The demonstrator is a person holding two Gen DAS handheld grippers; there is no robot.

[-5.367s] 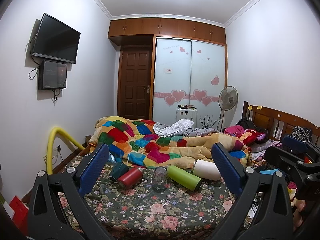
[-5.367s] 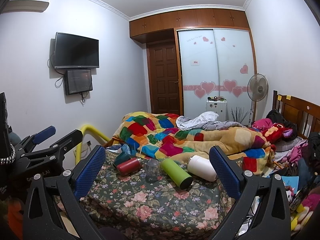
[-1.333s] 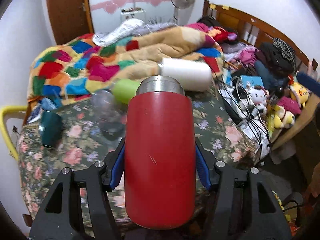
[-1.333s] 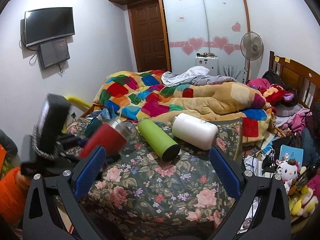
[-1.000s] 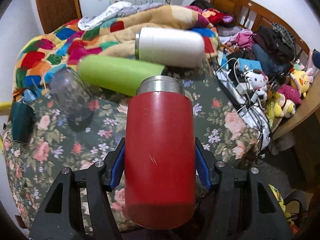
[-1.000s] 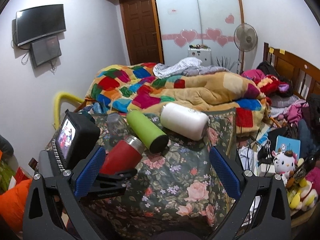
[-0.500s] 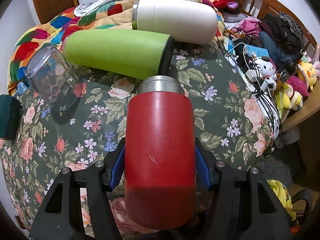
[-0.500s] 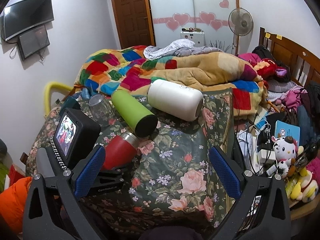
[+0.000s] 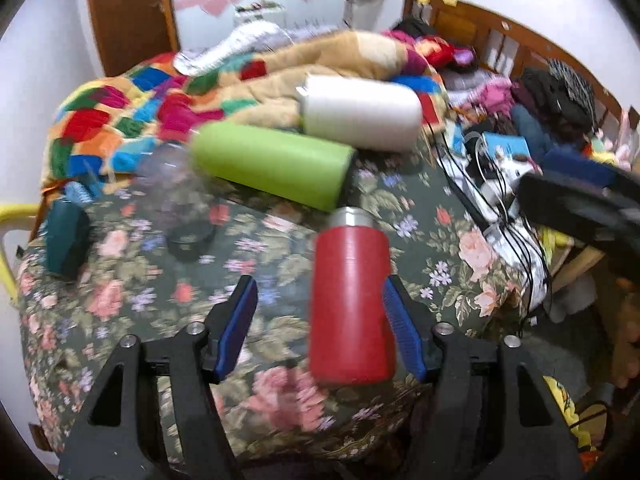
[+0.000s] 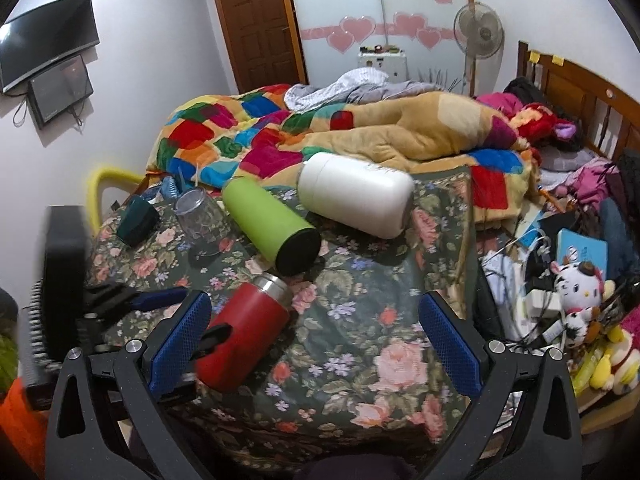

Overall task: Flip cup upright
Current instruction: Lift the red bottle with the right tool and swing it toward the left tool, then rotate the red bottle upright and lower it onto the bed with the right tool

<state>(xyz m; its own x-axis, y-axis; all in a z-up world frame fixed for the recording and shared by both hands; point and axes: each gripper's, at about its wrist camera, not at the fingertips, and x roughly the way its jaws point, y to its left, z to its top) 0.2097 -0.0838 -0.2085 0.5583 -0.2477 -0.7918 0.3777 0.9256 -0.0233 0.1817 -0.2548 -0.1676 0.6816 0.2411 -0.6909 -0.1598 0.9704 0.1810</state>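
The red cup with a steel rim lies tilted on the floral bedspread, between the fingers of my left gripper. The left jaws stand open; the right pad is against the cup and the left pad is well clear. The cup also shows in the right wrist view, with the left gripper beside it. My right gripper is open and empty above the bedspread's front part.
A green bottle, a white bottle, a clear glass and a dark teal cup lie on the bed. A patchwork blanket is behind. Clutter and cables are at the right edge.
My left gripper has opened and let go of the red cup, which now rests on the bedspread. The left view has pulled back and shifted.
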